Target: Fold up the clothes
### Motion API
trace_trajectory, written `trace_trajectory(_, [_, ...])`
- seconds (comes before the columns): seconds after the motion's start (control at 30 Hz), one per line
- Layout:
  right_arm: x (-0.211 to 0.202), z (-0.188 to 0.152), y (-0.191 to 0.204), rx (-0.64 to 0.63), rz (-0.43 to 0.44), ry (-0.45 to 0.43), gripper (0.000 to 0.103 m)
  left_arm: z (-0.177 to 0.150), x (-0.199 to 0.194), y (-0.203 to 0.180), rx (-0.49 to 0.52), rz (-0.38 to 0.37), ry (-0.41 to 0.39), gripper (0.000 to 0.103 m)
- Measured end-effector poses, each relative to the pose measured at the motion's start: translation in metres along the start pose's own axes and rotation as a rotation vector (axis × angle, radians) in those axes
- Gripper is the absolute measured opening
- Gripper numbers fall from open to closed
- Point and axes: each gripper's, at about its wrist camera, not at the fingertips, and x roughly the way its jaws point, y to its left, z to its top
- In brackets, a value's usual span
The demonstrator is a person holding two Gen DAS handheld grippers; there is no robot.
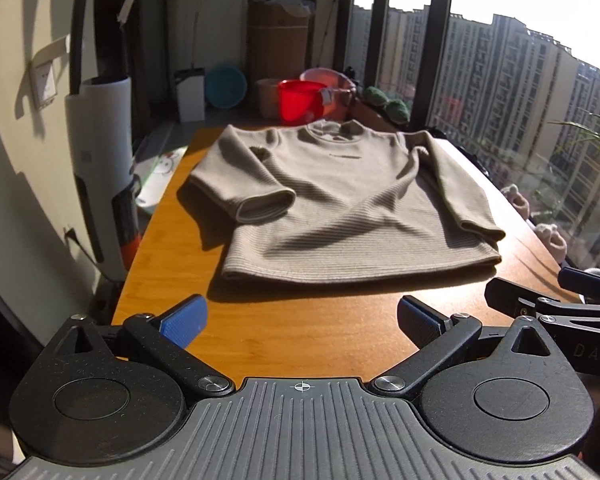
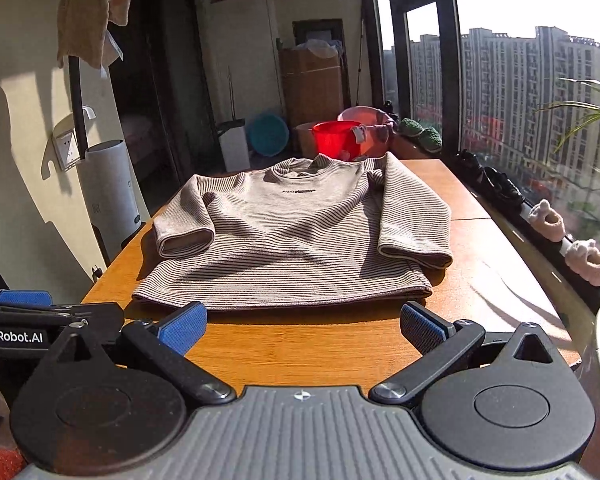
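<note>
- Left wrist view: striped sweater (image 1: 332, 204) lies flat on the wooden table (image 1: 300, 332), both sleeves folded in over its front.
- Left gripper (image 1: 300, 322) hovers just before the sweater's hem, fingers spread wide, holding nothing.
- Right gripper (image 2: 302, 326) sits likewise near the hem, spread and empty.
- Red bucket (image 2: 337, 136) stands beyond the sweater's collar.

The sweater (image 1: 324, 204) (image 2: 292, 236) is a beige, finely striped long-sleeve knit with a round collar and a small dark text mark on the chest. It lies flat, front up, on the wooden table (image 1: 300, 336) (image 2: 492, 264), hem toward the near edge, collar toward the far edge. Both sleeves are folded inward over the body.
</note>
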Motion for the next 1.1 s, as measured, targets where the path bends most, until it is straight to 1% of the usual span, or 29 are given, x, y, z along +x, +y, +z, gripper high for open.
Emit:
trace_trajectory(0.3, [0.008,-0.002,-0.003,0.007,0.011,0.058,0.103,-0.005,0.012,0.002,-0.022,-0.011,0.06,0.103])
trace_trajectory(0.43, [0.011,-0.003,-0.005,0.013,0.017,0.081,0.103,-0.005,0.012,0.001,-0.017,-0.013,0.061,0.103])
trace_trajectory(1.1, [0.011,-0.003,-0.012,0.022,0.025,0.093,0.103,-0.005,0.015,0.0,-0.023,-0.027,0.073,0.103])
